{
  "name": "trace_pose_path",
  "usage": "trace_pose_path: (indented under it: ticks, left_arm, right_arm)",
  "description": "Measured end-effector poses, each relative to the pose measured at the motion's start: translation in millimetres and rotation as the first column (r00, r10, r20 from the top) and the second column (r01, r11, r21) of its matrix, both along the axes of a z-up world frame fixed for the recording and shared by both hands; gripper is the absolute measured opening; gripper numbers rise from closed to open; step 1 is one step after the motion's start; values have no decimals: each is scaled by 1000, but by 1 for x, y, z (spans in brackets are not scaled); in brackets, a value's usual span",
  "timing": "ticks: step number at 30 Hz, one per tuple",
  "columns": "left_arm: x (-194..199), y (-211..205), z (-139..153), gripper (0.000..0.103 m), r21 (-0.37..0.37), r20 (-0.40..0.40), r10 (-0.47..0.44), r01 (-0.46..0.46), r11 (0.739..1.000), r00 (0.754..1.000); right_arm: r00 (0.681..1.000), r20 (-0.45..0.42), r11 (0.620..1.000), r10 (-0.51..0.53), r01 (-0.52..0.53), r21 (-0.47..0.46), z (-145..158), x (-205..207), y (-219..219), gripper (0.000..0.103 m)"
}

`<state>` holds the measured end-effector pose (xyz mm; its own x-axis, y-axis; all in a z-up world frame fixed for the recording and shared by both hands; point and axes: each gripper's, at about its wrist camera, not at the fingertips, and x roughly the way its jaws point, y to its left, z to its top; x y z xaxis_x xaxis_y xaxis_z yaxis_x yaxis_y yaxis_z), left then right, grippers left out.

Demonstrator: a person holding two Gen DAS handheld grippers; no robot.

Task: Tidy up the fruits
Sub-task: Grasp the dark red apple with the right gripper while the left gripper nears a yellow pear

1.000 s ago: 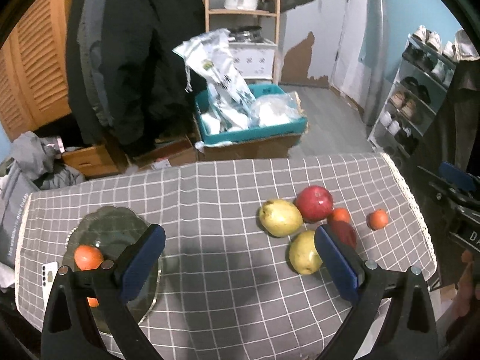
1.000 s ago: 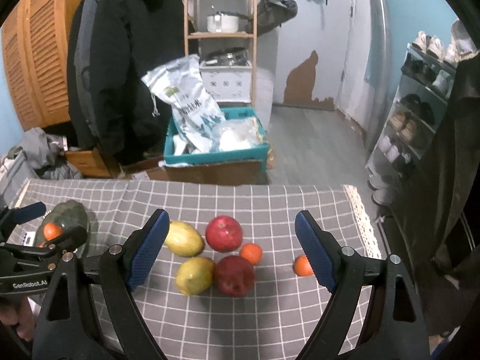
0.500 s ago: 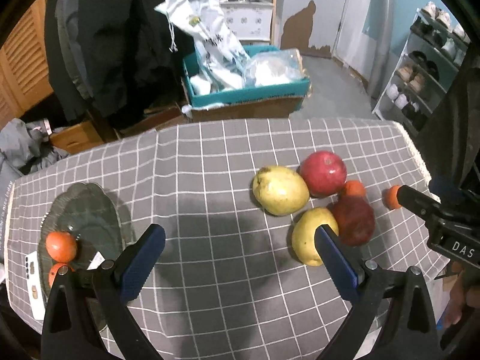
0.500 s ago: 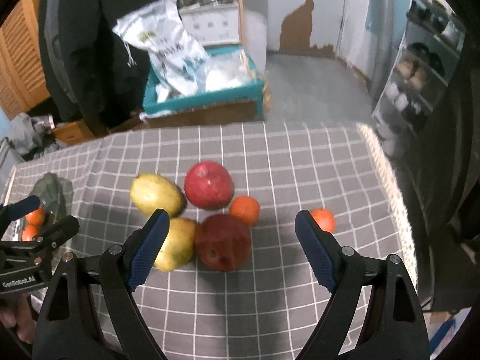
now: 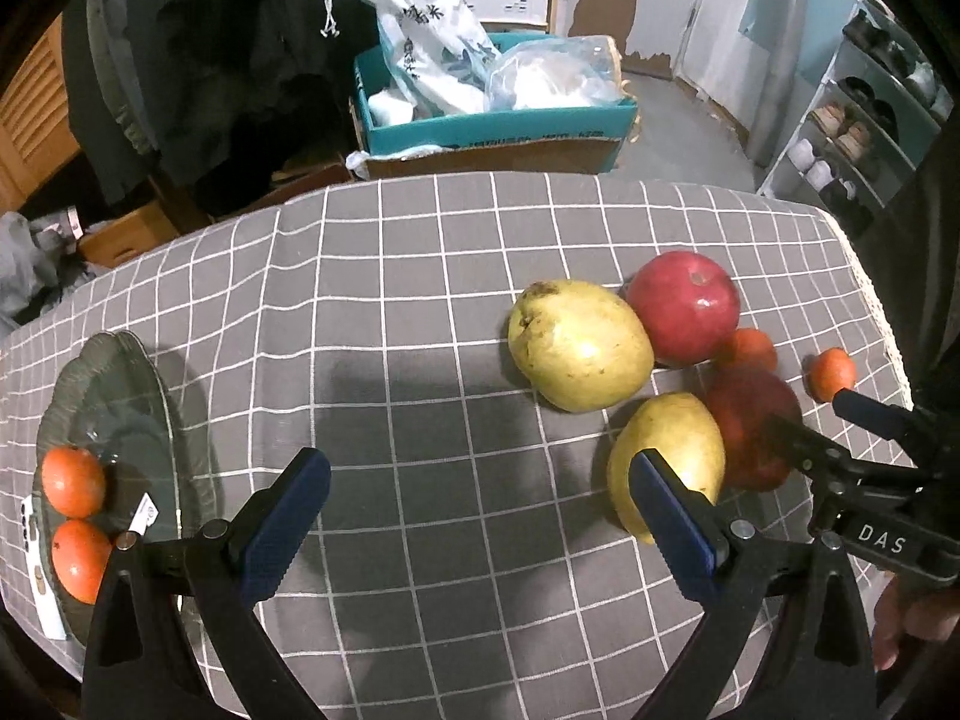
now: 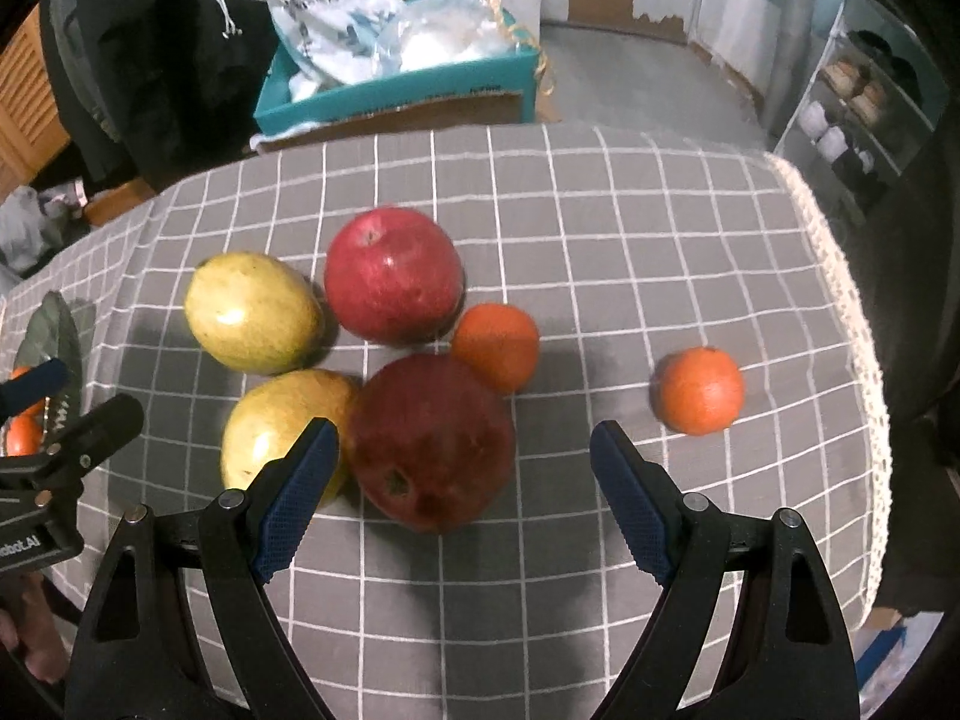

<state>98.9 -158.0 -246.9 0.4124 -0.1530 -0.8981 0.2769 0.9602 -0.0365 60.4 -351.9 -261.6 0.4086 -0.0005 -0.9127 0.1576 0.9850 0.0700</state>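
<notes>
- Hanging nearest the camera over the checked cloth, the right gripper (image 6: pixel 462 492) is released, its blue pads spread wide with nothing between them; the left pad sits in front of the near yellow pear (image 6: pixel 282 426).
- Spread just as wide and empty, the left gripper (image 5: pixel 480 516) hovers above a bare stretch of the bench (image 5: pixel 420 312), its right pad overlapping the near yellow pear (image 5: pixel 672 450) in that view.
- Just beyond the right gripper lies the dark red pomegranate (image 6: pixel 432 438), touching the near yellow pear on its left.
- Behind it, the small orange (image 6: pixel 497 345) rests against the pomegranate and the bright red apple (image 6: pixel 393 276).
- The far yellow pear (image 6: pixel 252 312) lies left of the apple, close against it.
- A lone orange (image 6: pixel 699 390) sits apart on the right, near the lace edge of the cloth.
- At the left end of the bench, a glass plate (image 5: pixel 120 396) holds two oranges (image 5: pixel 75 480).
- Past the bench, a teal box (image 5: pixel 498 126) filled with plastic bags stands on the floor, dark coats hang to the left, and a shoe rack (image 5: pixel 864 120) stands to the right.
</notes>
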Motion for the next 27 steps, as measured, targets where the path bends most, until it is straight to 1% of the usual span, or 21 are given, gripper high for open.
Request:
trace_pose_path:
  ticks: [6, 11, 14, 16, 17, 19, 22, 23, 27]
  left_arm:
    - [3, 2, -10, 101, -5, -24, 5, -5, 1000, 1000]
    - [5, 0, -11, 101, -8, -29, -1, 1, 1000, 1000]
    - [4, -3, -11, 101, -6, -28, -9, 9, 1000, 1000]
    - [4, -4, -11, 101, -8, -28, -14, 14, 1000, 1000]
    - [4, -5, -10, 101, -9, -28, -16, 16, 1000, 999]
    - [4, -7, -10, 101, -13, -27, -22, 22, 1000, 999]
    - [3, -10, -8, 101, -26, -26, -36, 35, 999, 999]
    - [3, -11, -8, 101, -29, -26, -41, 41, 999, 999]
    - [-1, -22, -8, 101, -29, -25, -73, 72, 997, 997]
  right_arm:
    - [1000, -19, 998, -6, 7, 63, -14, 5, -4, 85]
    - [999, -38, 997, 11, -8, 72, -22, 9, -1, 85]
    - [1000, -31, 995, 3, 0, 102, -23, 10, -4, 85]
    - [1000, -30, 989, 6, -1, 148, -24, 10, -7, 74]
    - [1000, -30, 987, 7, -2, 163, -24, 10, -7, 73]
    - [999, -30, 990, 19, -15, 141, -23, 9, -5, 73]
    - [999, -34, 998, 42, -40, 58, -19, 8, 3, 73]
    - [998, -36, 998, 45, -43, 42, -19, 7, 3, 73]
    - [999, -33, 999, 24, -23, 23, -15, 0, -7, 73]
